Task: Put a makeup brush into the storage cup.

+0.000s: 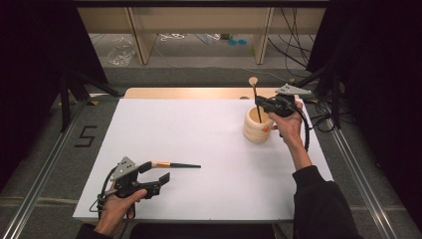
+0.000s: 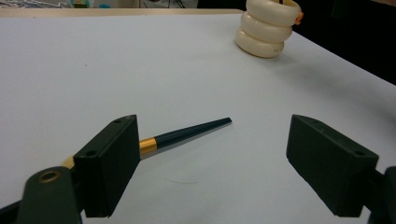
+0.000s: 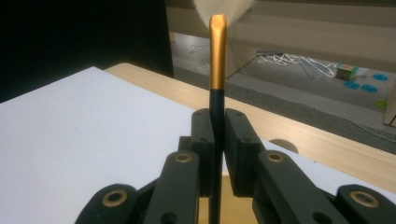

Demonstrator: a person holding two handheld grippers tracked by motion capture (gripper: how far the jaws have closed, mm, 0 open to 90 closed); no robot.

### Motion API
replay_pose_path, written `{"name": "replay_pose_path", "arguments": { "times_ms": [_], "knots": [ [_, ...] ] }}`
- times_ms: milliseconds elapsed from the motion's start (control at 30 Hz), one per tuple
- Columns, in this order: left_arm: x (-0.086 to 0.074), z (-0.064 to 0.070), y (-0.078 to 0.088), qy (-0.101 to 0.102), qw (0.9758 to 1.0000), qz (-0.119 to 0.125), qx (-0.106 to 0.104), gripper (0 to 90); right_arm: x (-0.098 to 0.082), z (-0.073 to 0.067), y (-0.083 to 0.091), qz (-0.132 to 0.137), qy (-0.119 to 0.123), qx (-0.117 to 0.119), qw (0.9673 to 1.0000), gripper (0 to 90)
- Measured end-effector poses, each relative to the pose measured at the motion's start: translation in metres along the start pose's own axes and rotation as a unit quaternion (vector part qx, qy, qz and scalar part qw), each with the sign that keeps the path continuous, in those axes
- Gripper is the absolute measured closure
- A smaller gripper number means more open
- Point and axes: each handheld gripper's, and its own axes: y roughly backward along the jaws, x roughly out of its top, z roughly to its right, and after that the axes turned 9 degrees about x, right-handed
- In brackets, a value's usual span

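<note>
A dark-handled brush (image 1: 180, 165) with a gold ferrule lies flat on the white table (image 1: 209, 134) at the near left. My left gripper (image 1: 158, 170) stands open around its bristle end without touching it. In the left gripper view (image 2: 212, 140) the brush's handle (image 2: 191, 134) points away past the left jaw. My right gripper (image 1: 261, 103) is shut on a second, upright brush (image 1: 255, 94) whose lower end stands inside a cream ribbed holder (image 1: 258, 128). The right gripper view (image 3: 218, 122) has that brush (image 3: 217, 56) clamped between the jaws, bristles up.
The cream holder (image 2: 266, 30) stands at the far right of the table, close to its right edge. A wooden strip (image 1: 199, 92) runs along the table's far edge. Beyond it are a floor with cables and wooden frame legs (image 1: 139, 35).
</note>
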Motion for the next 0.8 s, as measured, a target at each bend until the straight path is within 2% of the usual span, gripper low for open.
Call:
{"name": "replay_pose_path", "arguments": {
  "times_ms": [300, 367, 433, 500, 633, 667, 700, 800],
  "knots": [
    [0.0, 0.0, 0.001, 0.001, 1.0, 0.002, 0.001, 17.3, -0.004, 0.0, -0.001, -0.004, 0.002, -0.005, 1.0, 82.9],
    [0.0, 0.0, 0.001, 0.002, 1.0, 0.002, 0.001, 17.3, -0.005, -0.001, -0.001, -0.008, -0.005, -0.001, 1.0, 82.9],
    [0.0, 0.0, 0.001, 0.002, 1.0, 0.002, 0.0, 17.2, -0.006, 0.0, -0.002, -0.01, 0.004, -0.005, 0.9999, 82.9],
    [0.0, 0.0, 0.001, 0.001, 1.0, 0.002, 0.001, 17.2, -0.008, 0.0, -0.002, -0.011, -0.004, -0.005, 0.9999, 82.9],
    [0.0, 0.0, 0.001, 0.003, 1.0, 0.002, 0.0, 17.3, -0.01, 0.001, -0.001, -0.016, -0.005, -0.008, 0.9998, 82.9],
    [0.0, -0.001, 0.001, 0.001, 1.0, 0.002, 0.001, 17.2, -0.011, 0.001, -0.002, -0.013, -0.014, -0.003, 0.9998, 82.8],
    [0.0, -0.001, 0.001, 0.001, 1.0, 0.002, 0.0, 17.3, -0.011, 0.002, -0.002, -0.009, -0.003, -0.008, 0.9999, 82.8],
    [0.0, 0.0, 0.001, 0.001, 1.0, 0.002, 0.0, 17.3, -0.012, 0.002, -0.001, -0.016, -0.004, -0.011, 0.9998, 82.8]
  ]
}}
